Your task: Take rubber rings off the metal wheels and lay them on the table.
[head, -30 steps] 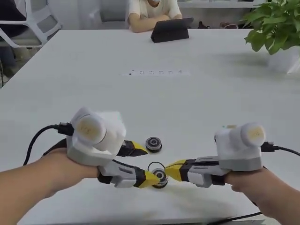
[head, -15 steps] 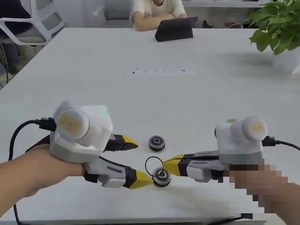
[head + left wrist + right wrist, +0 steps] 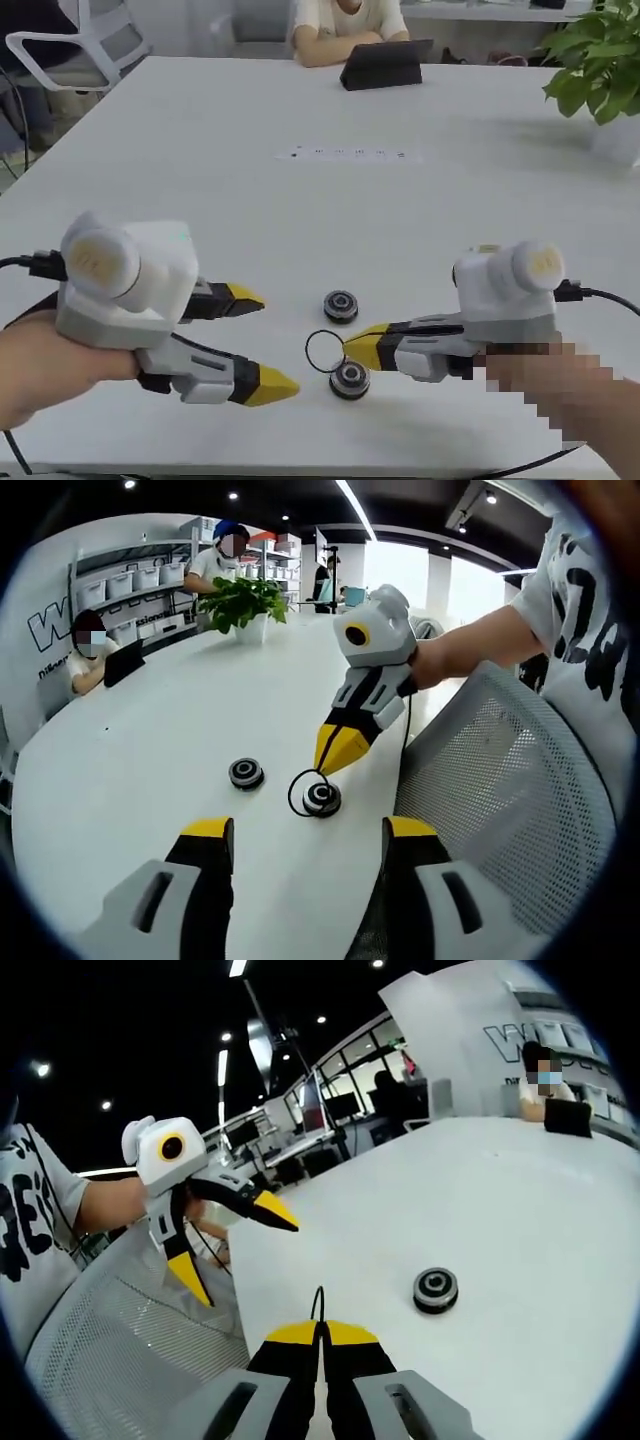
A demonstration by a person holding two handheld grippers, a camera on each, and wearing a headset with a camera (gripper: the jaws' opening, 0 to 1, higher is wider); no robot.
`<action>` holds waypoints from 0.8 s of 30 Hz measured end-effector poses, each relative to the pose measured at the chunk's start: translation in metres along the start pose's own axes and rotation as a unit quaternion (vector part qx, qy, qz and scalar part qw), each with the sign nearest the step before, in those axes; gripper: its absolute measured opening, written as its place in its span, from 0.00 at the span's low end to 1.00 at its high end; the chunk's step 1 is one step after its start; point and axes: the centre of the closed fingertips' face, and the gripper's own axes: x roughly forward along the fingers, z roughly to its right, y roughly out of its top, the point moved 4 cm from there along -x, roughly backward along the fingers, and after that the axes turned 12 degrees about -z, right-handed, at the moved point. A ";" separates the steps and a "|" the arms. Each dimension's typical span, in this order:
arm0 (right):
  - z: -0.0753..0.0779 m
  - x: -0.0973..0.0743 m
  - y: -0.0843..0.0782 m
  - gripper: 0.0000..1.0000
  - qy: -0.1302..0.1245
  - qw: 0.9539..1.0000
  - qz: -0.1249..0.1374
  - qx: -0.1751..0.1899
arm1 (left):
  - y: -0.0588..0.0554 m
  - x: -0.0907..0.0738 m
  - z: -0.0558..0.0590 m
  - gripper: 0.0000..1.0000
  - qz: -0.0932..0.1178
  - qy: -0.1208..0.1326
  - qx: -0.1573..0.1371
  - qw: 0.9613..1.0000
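Right tongs (image 3: pixel 352 345) pinched shut on a thin black rubber ring (image 3: pixel 308 350), just beside the near metal wheel (image 3: pixel 350 379) on the desk (image 3: pixel 300 200). Left tongs (image 3: pixel 277 341) spread apart, holding nothing. Second wheel (image 3: pixel 341 306) sits nearby.

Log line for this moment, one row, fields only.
left gripper: open, holding nothing | right gripper: shut on ring | ring: beside near wheel | far wheel: on table
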 end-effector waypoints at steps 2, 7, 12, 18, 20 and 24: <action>-0.001 0.002 0.001 0.00 0.002 1.000 -0.005 -0.004 | -0.003 -0.003 -0.001 0.58 -0.001 0.003 -0.003 1.000; -0.001 0.010 0.002 0.00 0.008 1.000 -0.018 -0.015 | -0.009 -0.012 -0.001 0.60 -0.003 0.009 -0.006 1.000; -0.003 0.017 0.006 0.00 0.014 0.999 -0.029 -0.025 | -0.013 -0.017 -0.003 0.62 -0.005 0.014 -0.011 1.000; -0.006 0.026 0.010 0.00 0.022 0.998 -0.042 -0.038 | -0.017 -0.023 -0.007 0.63 -0.002 0.023 -0.020 1.000; -0.007 0.030 0.011 0.00 0.024 0.998 -0.047 -0.042 | -0.018 -0.024 -0.007 0.63 -0.003 0.024 -0.022 0.999; -0.006 0.036 0.012 0.00 0.027 0.997 -0.056 -0.048 | -0.021 -0.025 -0.008 0.63 -0.002 0.027 -0.028 0.999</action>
